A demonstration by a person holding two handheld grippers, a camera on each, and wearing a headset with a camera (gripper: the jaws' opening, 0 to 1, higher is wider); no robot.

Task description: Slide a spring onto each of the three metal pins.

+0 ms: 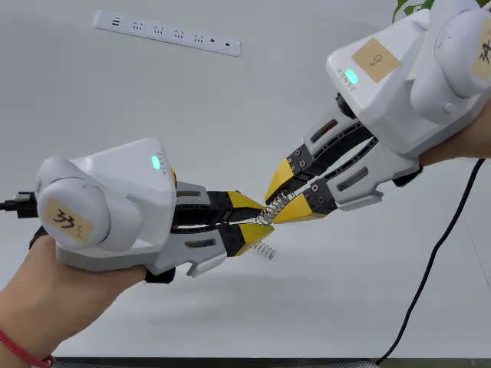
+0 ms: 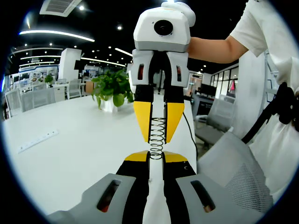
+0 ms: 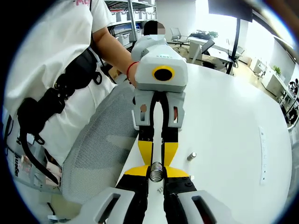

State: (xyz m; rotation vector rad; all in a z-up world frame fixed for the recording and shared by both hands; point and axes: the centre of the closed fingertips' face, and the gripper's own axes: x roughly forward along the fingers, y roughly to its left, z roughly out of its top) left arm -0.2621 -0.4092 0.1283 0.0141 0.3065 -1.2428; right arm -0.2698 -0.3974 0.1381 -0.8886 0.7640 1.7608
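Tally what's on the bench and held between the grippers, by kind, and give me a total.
Coiled metal springs: 2, a held spring and a loose spring on the bench
Small metal pin in plain sight: 1
White power strip: 1
Total: 4

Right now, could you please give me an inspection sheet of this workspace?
Surface: white table, plain.
Job's things: held spring spans the gap between the two grippers; loose spring lies on the table beneath them; one metal pin stands upright on the table.
Clutter: power strip on the far side.
Grippers: left gripper and right gripper meet tip to tip, jaws shut on opposite ends of the held spring; no pin can be made out inside it.
Cables: black cable crosses the table's right side.
Surroundings: potted plant, mesh chair, open office.
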